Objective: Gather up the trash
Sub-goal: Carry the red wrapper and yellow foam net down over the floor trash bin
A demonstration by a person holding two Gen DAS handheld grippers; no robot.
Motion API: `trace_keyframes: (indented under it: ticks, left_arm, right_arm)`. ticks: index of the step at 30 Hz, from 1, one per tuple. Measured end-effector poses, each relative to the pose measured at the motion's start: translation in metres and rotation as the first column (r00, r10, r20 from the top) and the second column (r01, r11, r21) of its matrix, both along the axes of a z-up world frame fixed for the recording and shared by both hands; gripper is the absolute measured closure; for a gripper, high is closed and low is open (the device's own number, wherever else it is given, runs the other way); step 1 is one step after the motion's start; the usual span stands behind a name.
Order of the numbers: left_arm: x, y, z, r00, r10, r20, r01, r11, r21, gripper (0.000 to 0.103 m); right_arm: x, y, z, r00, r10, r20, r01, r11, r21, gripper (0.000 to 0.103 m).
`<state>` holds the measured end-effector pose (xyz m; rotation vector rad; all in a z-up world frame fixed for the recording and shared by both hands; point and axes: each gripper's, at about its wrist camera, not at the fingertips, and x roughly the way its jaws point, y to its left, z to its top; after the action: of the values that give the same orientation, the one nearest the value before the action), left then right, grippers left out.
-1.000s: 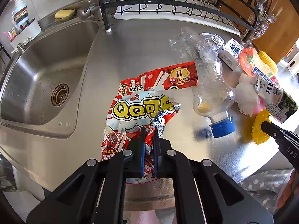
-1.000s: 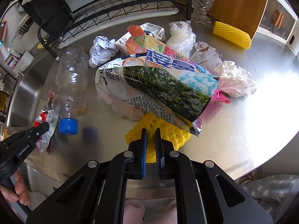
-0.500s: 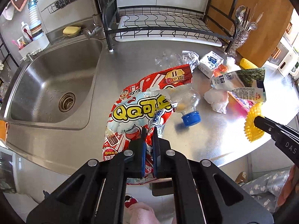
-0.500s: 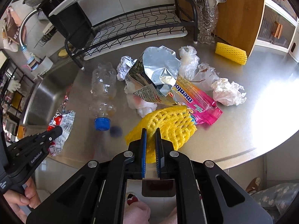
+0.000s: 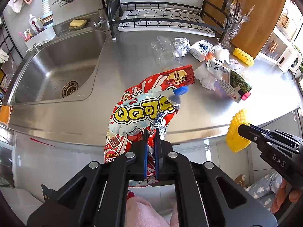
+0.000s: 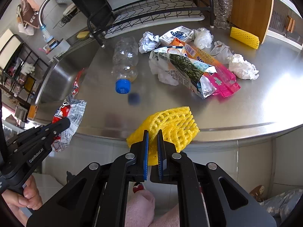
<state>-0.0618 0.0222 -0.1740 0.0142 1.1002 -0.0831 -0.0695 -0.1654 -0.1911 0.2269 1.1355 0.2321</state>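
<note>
Left tool (image 5: 150, 147) clamped on red snack bag (image 5: 140, 113), right tool (image 6: 152, 147) clamped on yellow foam net (image 6: 170, 124). I keep both pinches firm (bag slippery), carrying clear of worktop (image 6: 255, 102) edge.

Bright daylight, white glare on the steel counter (image 6: 284, 87), fisheye bending and dark corners.
</note>
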Motion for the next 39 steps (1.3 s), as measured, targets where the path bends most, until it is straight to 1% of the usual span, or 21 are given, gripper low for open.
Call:
trace_keyframes:
  ticks: [6, 9, 11, 15, 19, 22, 24, 26, 29, 31, 34, 37, 39]
  left_arm:
    - [-0.033, -0.004, -0.026, 0.999, -0.004, -0.043, 0.003, 1.000, -0.027, 0.099]
    - [-0.049, -0.006, -0.049, 0.997, -0.017, -0.079, 0.015, 0.999, -0.035, 0.099]
    - [-0.057, -0.007, -0.069, 0.993, -0.026, -0.114, 0.021, 0.999, -0.049, 0.099]
    - [-0.071, -0.012, -0.111, 0.985, -0.056, -0.165, 0.045, 0.997, -0.067, 0.099]
    - [-0.075, -0.011, -0.156, 0.979, -0.058, -0.198, 0.043, 0.996, -0.079, 0.099]
    - [-0.074, -0.012, -0.192, 0.972, -0.060, -0.226, 0.044, 0.996, -0.077, 0.099]
    - [-0.073, -0.012, -0.220, 0.967, -0.060, -0.247, 0.042, 0.996, -0.079, 0.099]
    - [-0.068, -0.013, -0.247, 0.960, -0.060, -0.273, 0.040, 0.996, -0.079, 0.099]
    - [-0.065, -0.012, -0.283, 0.949, -0.055, -0.310, 0.024, 0.994, -0.103, 0.099]
    - [-0.060, -0.013, -0.303, 0.943, -0.057, -0.328, 0.022, 0.994, -0.109, 0.099]
    - [-0.049, -0.021, -0.329, 0.934, -0.065, -0.351, 0.020, 0.992, -0.128, 0.099]
    - [-0.041, -0.033, -0.346, 0.930, -0.071, -0.361, 0.021, 0.990, -0.141, 0.099]
    - [-0.047, -0.034, -0.353, 0.932, -0.075, -0.354, 0.029, 0.991, -0.133, 0.099]
  right_arm:
    - [-0.026, 0.005, -0.013, 0.999, 0.043, 0.004, -0.043, 0.999, 0.026, 0.093]
    - [-0.041, 0.005, -0.026, 0.998, 0.058, -0.006, -0.058, 0.998, 0.038, 0.093]
    - [-0.049, 0.006, -0.040, 0.998, 0.064, -0.030, -0.062, 0.997, 0.053, 0.093]
    - [-0.060, 0.009, -0.079, 0.990, 0.081, -0.115, -0.073, 0.995, 0.066, 0.093]
    - [-0.065, 0.009, -0.123, 0.983, 0.072, -0.169, -0.062, 0.996, 0.064, 0.093]
    - [-0.063, 0.012, -0.155, 0.982, 0.075, -0.176, -0.064, 0.996, 0.068, 0.093]
    - [-0.061, 0.017, -0.177, 0.979, 0.077, -0.190, -0.070, 0.997, 0.043, 0.093]
    - [-0.057, 0.017, -0.202, 0.974, 0.065, -0.217, -0.052, 0.996, 0.068, 0.093]
    - [-0.050, 0.017, -0.240, 0.960, 0.039, -0.277, -0.012, 0.995, 0.099, 0.093]
    - [-0.049, 0.011, -0.263, 0.949, 0.015, -0.314, 0.021, 0.994, 0.110, 0.093]
    - [-0.046, 0.000, -0.292, 0.939, -0.028, -0.342, 0.083, 0.986, 0.146, 0.093]
    - [-0.045, -0.004, -0.317, 0.923, -0.048, -0.382, 0.125, 0.976, 0.179, 0.093]
    - [-0.043, -0.002, -0.329, 0.916, -0.061, -0.396, 0.143, 0.973, 0.179, 0.093]
